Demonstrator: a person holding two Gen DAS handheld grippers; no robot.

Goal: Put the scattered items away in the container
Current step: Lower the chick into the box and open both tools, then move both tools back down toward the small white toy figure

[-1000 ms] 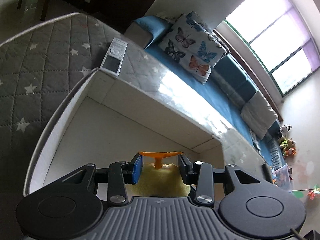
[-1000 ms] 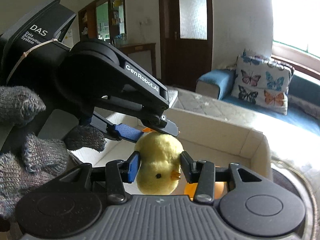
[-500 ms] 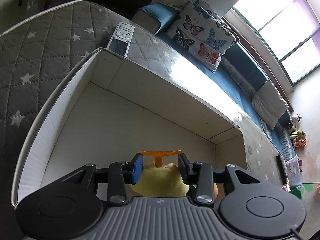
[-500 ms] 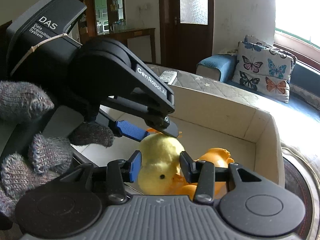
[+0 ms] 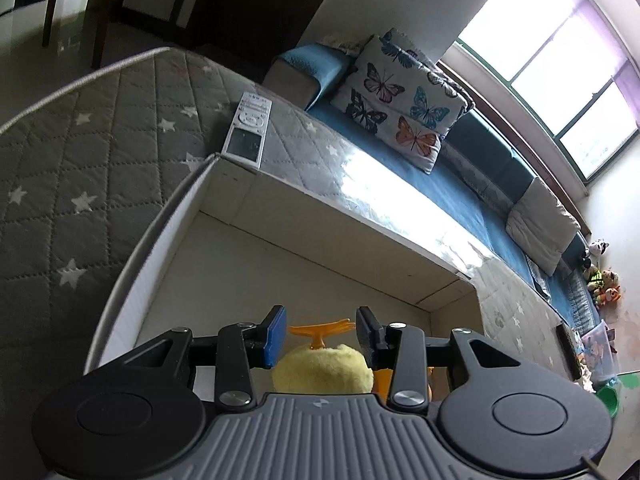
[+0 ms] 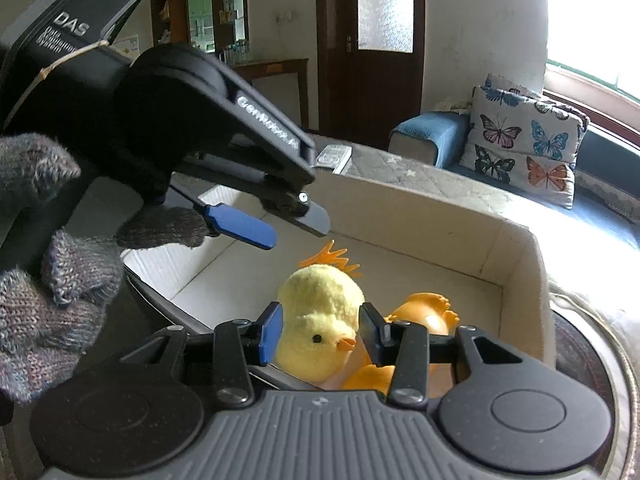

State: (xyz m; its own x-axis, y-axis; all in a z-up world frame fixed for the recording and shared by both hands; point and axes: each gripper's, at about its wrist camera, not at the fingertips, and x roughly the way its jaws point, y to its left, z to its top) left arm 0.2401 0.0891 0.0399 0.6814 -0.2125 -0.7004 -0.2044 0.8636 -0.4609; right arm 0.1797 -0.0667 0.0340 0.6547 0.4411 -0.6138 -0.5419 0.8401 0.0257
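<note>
A yellow plush chick point(image 6: 320, 316) with orange feet point(image 6: 332, 258) sits between the fingers of my right gripper point(image 6: 321, 332), over the near part of the white cardboard box point(image 6: 516, 256). The right jaws are closed against its sides. An orange rubber duck point(image 6: 424, 314) lies in the box just right of it. My left gripper point(image 6: 288, 222) is open above the chick and apart from it. In the left wrist view the chick point(image 5: 322, 368) shows below my open left gripper point(image 5: 320, 332), inside the box point(image 5: 132, 264).
A white remote control point(image 5: 248, 130) lies on the grey star-quilted surface point(image 5: 72, 168) beyond the box's far corner. A butterfly pillow point(image 5: 400, 100) rests on the blue sofa point(image 5: 460, 200) behind. A round dark object point(image 6: 592, 356) borders the box on the right.
My left gripper has let go of the chick's orange foot and lifted clear. The chick has come down into the box beside the orange duck, still between the right fingers.
</note>
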